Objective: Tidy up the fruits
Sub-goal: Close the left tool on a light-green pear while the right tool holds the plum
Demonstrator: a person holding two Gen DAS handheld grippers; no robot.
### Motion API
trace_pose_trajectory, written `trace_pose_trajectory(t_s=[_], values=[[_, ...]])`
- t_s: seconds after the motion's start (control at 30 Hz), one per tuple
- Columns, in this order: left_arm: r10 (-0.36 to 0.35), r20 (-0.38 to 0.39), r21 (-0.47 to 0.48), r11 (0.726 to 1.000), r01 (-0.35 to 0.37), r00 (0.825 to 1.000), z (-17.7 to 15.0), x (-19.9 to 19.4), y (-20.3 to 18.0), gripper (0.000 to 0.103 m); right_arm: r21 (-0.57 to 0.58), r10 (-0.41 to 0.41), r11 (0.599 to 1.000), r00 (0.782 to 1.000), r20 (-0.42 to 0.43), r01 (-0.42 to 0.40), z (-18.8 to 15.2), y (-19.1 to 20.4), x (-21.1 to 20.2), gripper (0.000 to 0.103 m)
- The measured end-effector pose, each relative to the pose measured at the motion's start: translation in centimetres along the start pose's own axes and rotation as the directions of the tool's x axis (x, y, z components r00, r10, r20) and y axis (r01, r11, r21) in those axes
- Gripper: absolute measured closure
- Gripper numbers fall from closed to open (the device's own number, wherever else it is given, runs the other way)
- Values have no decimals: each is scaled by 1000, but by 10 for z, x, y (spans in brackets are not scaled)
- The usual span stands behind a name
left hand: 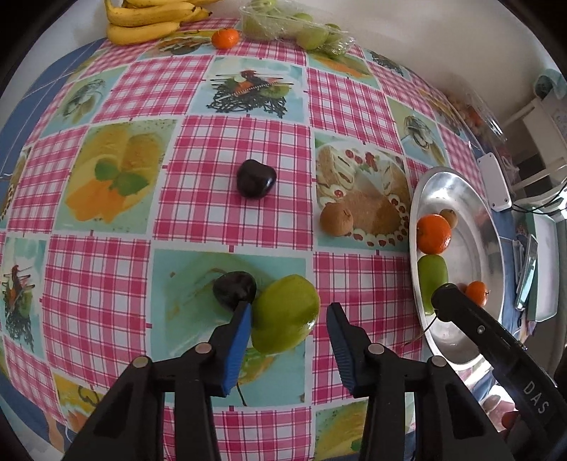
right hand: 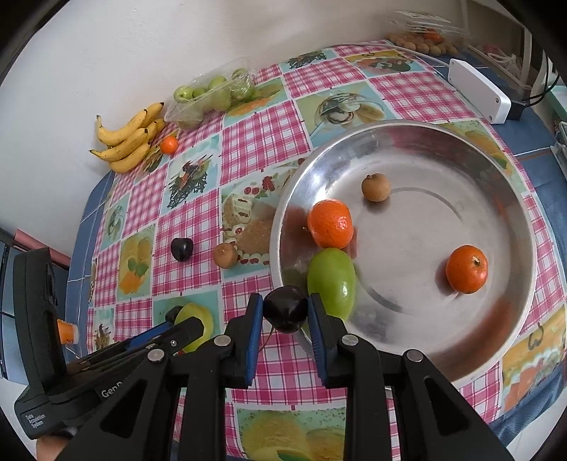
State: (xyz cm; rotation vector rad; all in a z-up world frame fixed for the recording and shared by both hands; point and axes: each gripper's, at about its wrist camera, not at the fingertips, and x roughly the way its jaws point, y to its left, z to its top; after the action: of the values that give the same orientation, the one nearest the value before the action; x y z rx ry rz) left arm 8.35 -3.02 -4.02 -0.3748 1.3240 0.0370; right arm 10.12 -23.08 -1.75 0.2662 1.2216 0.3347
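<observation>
fruits: metal dish (right hand: pixel 407 142) on the checked tablecloth (left hand: pixel 241 149) already has two oranges (right hand: pixel 330 223), a green fruit (right hand: pixel 331 282) and a small brown fruit (right hand: pixel 375 187) in it. still loose on the cloth: green fruit (left hand: pixel 285 314), dark cherry touching it (left hand: pixel 234 289), second dark cherry (left hand: pixel 256 178) further out, brown fruit (left hand: pixel 336 218) just beside the dish rim. bananas (left hand: pixel 152 17), bagged green fruit (left hand: pixel 294 25) and a small orange (left hand: pixel 225 37) sit at the far edge.

right claw (right hand: pixel 285 314) is closed on a dark cherry (right hand: pixel 285 308), hanging over the near rim of the dish; dish floor is straight ahead, the green fruit inside sits just beyond the fingers, so release may bump it.

left claw (left hand: pixel 288 319) is wide open around the loose green fruit, long axis slanted across the gap, left pad (left hand: pixel 237 351) touching or nearly so, right pad clear. the cherry at the left fingertip is the likely snag.
</observation>
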Motion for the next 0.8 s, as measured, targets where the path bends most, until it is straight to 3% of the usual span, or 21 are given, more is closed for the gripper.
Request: trace_pose_trajectory(t_s=[0.3, 0.57, 0.7, 0.8], values=[[40, 20, 58, 997, -41, 999, 0, 0, -10, 57, 0, 0, 1000, 1000, -6, 0, 0, 1, 2, 76], [-106, 26, 15, 994, 106, 994, 4, -13, -7, 63, 2, 6, 1000, 1000, -5, -6, 1, 0, 1, 76], [-24, 42, 31, 999, 23, 999, 6, -8, -8, 63, 7, 7, 1000, 1000, -3, -7, 0, 0, 0, 76], [-34, -7, 29, 999, 34, 999, 3, 3, -8, 63, 9, 9, 1000, 1000, -4, -9, 0, -1, 0, 76]])
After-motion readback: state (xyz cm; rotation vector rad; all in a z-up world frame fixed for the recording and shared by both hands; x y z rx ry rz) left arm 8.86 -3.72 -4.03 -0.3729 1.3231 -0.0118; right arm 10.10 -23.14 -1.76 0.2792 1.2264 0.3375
